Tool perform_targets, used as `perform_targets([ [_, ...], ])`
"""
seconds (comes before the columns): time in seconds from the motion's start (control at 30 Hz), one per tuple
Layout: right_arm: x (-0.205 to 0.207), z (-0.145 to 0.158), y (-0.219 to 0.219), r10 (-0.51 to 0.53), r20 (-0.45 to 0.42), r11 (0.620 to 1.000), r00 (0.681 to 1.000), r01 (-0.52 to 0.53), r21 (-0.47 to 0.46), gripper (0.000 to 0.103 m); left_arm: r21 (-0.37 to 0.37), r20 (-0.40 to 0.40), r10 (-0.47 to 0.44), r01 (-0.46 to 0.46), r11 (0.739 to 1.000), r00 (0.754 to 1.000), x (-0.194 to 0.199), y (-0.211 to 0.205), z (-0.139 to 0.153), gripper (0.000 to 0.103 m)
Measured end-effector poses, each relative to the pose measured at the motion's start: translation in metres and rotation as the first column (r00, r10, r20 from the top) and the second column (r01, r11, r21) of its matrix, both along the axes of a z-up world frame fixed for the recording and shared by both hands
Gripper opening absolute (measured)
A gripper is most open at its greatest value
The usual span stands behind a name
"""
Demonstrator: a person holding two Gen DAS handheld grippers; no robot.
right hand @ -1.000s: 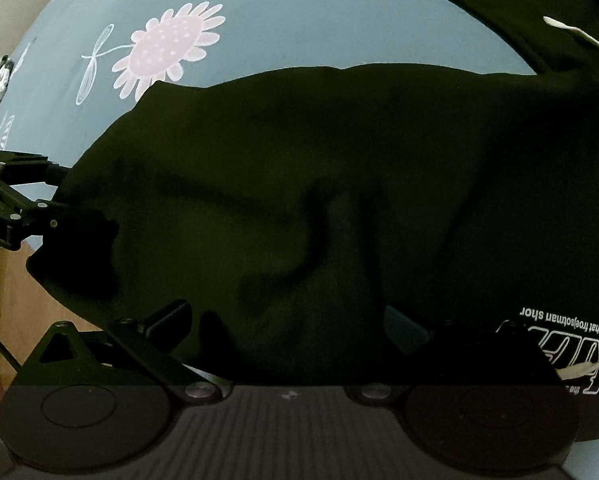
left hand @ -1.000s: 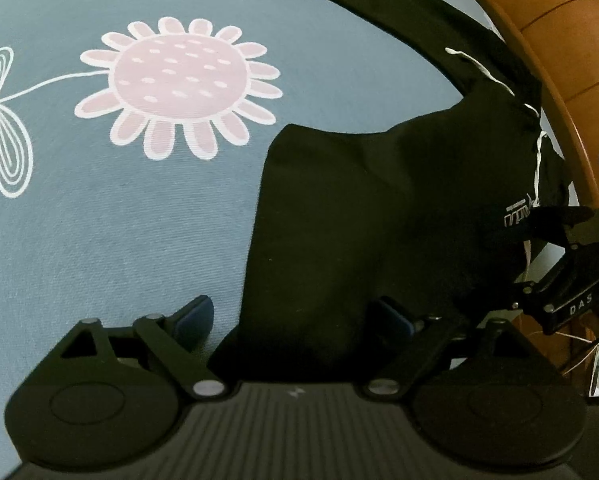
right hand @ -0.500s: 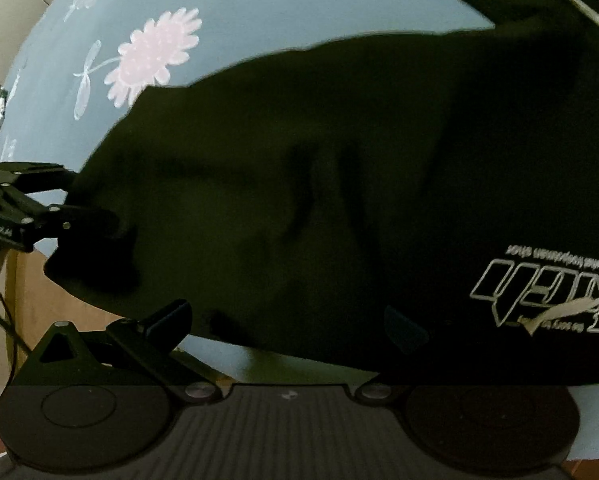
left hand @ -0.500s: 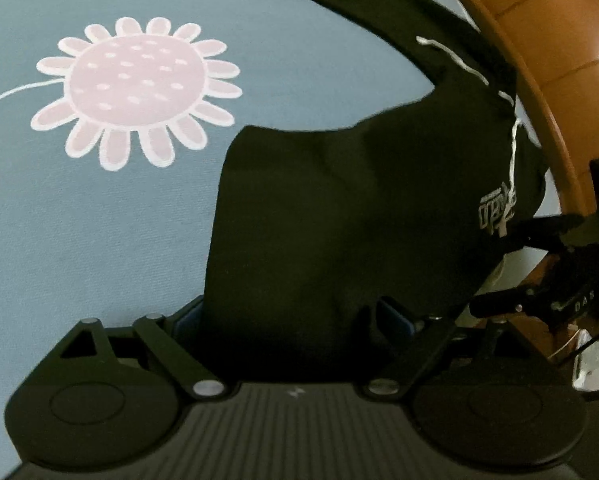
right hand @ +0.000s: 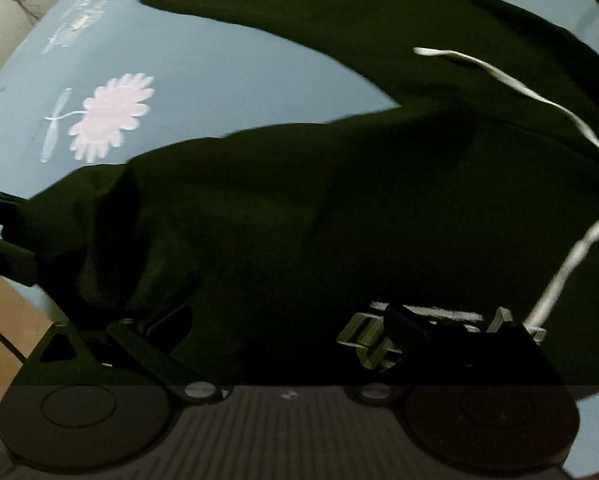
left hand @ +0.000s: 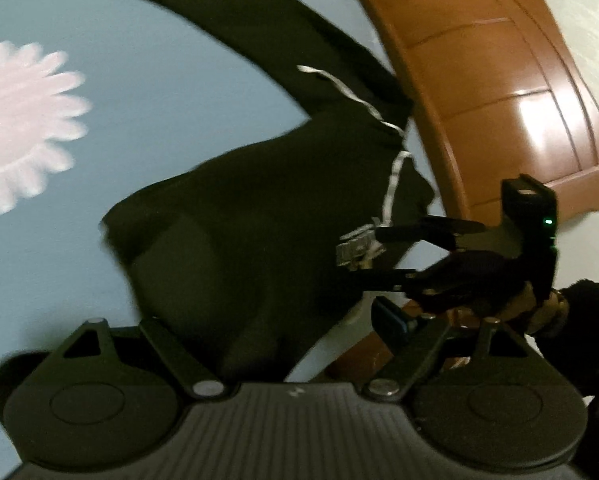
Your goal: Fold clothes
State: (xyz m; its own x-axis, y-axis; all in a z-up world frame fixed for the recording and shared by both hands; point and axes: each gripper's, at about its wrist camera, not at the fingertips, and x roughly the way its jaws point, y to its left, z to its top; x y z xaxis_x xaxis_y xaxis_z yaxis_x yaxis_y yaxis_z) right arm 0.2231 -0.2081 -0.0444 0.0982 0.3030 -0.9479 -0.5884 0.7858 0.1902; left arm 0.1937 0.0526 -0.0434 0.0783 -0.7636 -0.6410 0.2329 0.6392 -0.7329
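- Step in hand, as judged: a fold of the black hooded garment (right hand: 339,208), its near edge lifted between the two grippers while the rest lay on the blue flower-print sheet (left hand: 147,112). Blur in both views suggests motion.
- The garment filled the centre and right of the right-wrist frame; one dark band of it ran across the top of that frame. A white drawcord (right hand: 511,80) crossed the upper right, and white printed lettering (right hand: 379,344) showed at lower centre-right.
- Left gripper (left hand: 299,320): fingers stood wide apart, with cloth lying across the gap. The right finger (left hand: 391,320) showed bare, off the fabric's edge; the left tip was hidden by cloth. Whether it pinched anything could not be told.
- Right gripper (left hand: 363,256), seen at centre-right of the left-wrist frame: its fingers lay close together over the lettered edge, evidently clamping it. A gloved hand (left hand: 479,276) held it before the wooden bed frame (left hand: 499,100).
- Next move, as judged: carrying the raised edge across and laying it flat calls for level, matched travel, lest the drawcord snag or the fold skew.
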Motion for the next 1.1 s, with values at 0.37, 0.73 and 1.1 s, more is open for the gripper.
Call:
perform_targets([
  [0.37,-0.008,-0.002,-0.062,0.002,0.007,0.998,1.000,-0.001,-0.064,0.103,-0.127,0.007,-0.054,0.054,0.990,0.999,0.027,-0.106,-0.002,0.083],
  [0.73,-0.017,-0.006,-0.093,-0.024,0.031,0.995,0.999,0.027,-0.098,0.103,-0.048,-0.037,-0.005,0.003,0.999,0.999,0.032,-0.186,-0.019,0.083],
  [1.1,-0.018,-0.002,-0.095,-0.004,0.058,0.994,0.998,0.010,-0.105,0.103,0.128,-0.011,-0.121,0.121,0.984,0.993,0.043,-0.177,0.003,0.085],
])
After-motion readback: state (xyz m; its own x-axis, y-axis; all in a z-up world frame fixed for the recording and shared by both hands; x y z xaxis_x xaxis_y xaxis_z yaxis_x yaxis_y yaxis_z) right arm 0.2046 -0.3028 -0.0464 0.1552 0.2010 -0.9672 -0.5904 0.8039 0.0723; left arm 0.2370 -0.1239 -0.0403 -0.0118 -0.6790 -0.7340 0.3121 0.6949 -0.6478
